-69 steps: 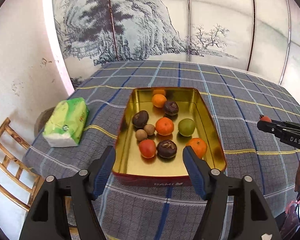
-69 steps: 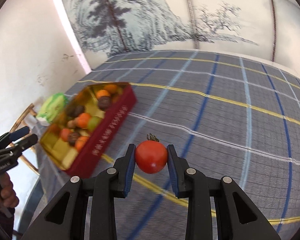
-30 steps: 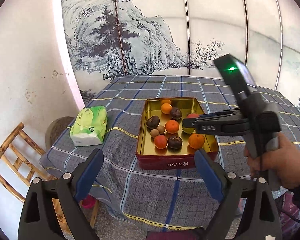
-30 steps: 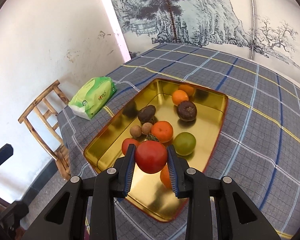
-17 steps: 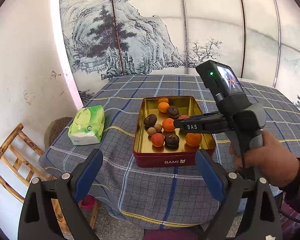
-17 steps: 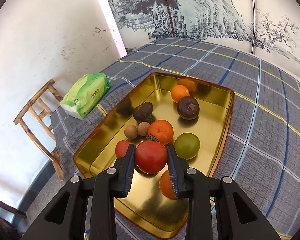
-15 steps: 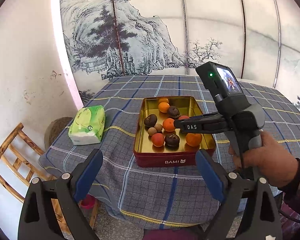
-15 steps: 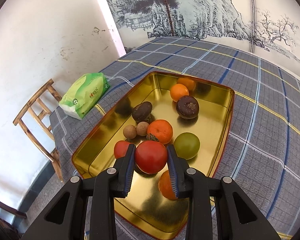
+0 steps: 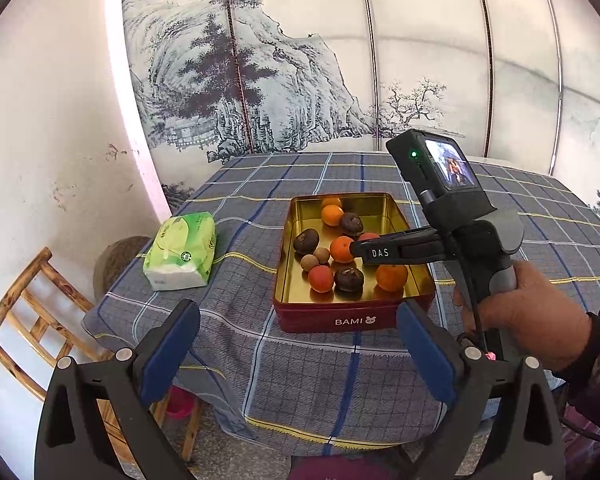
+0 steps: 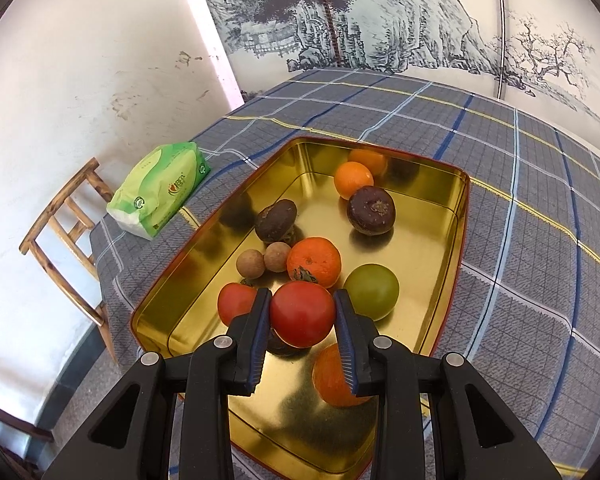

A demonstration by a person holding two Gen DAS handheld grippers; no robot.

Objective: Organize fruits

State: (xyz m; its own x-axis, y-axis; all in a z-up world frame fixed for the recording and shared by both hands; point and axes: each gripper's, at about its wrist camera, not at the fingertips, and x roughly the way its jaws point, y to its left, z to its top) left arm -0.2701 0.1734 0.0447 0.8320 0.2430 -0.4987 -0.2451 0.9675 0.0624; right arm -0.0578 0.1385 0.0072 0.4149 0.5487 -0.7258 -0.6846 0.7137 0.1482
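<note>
A red tin with a gold inside [image 9: 340, 322] [image 10: 440, 256] sits on the plaid table and holds several fruits: oranges [image 10: 314, 262], dark brown fruits [image 10: 371, 205], two small tan ones [image 10: 251, 264], a green one [image 10: 371, 291] and a red one [image 10: 236, 303]. My right gripper [image 10: 302, 316] is shut on a red tomato [image 10: 302, 314] just above the tin's near middle. From the left wrist view a hand holds that gripper [image 9: 384, 252] over the tin. My left gripper [image 9: 298, 354] hangs back from the table's near edge, its jaws opening wide with nothing between them.
A green pack of tissues [image 9: 182, 250] [image 10: 160, 190] lies on the table left of the tin. A wooden chair [image 9: 28, 320] [image 10: 66, 216] stands by the table's left corner, next to the white wall. A painted screen [image 9: 300, 80] stands behind the table.
My right gripper carried the tomato from the table over the tin and sank a little toward the fruits. The left gripper drew back from the tin and its jaws spread wider.
</note>
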